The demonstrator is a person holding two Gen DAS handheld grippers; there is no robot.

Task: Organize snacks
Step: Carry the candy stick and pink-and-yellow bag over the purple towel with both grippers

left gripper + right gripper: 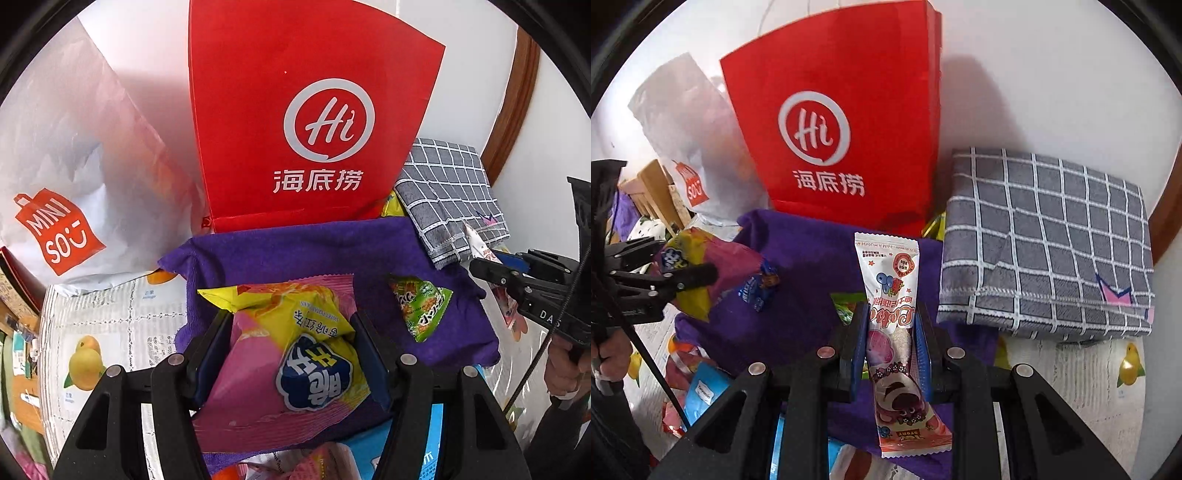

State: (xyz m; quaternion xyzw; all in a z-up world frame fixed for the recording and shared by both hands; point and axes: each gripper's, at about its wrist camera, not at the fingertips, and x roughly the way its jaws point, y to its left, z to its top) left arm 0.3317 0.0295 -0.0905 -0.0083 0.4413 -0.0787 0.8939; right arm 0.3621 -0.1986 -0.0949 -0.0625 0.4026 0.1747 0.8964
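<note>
Left jaws (291,354) clamp pink-yellow snack bag (295,354), right jaws (890,343) clamp slim pouch (897,332), above purple towel (295,251).

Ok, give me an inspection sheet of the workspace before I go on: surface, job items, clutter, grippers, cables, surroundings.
Surface: purple towel over a fruit-print table cover.
Job's things: pink-and-yellow chip bag; white bear-print snack stick; small green packet lying loose on the towel.
Clutter: folded grey checked cloth on the right; more wrappers at the towel's near edge.
Grippers: left gripper clamped on the chip bag; right gripper shut on the snack stick.
Cables: a thin black cable runs down beside the left gripper.
Surroundings: red paper bag and white Miniso bag standing against a white wall behind the towel.
</note>
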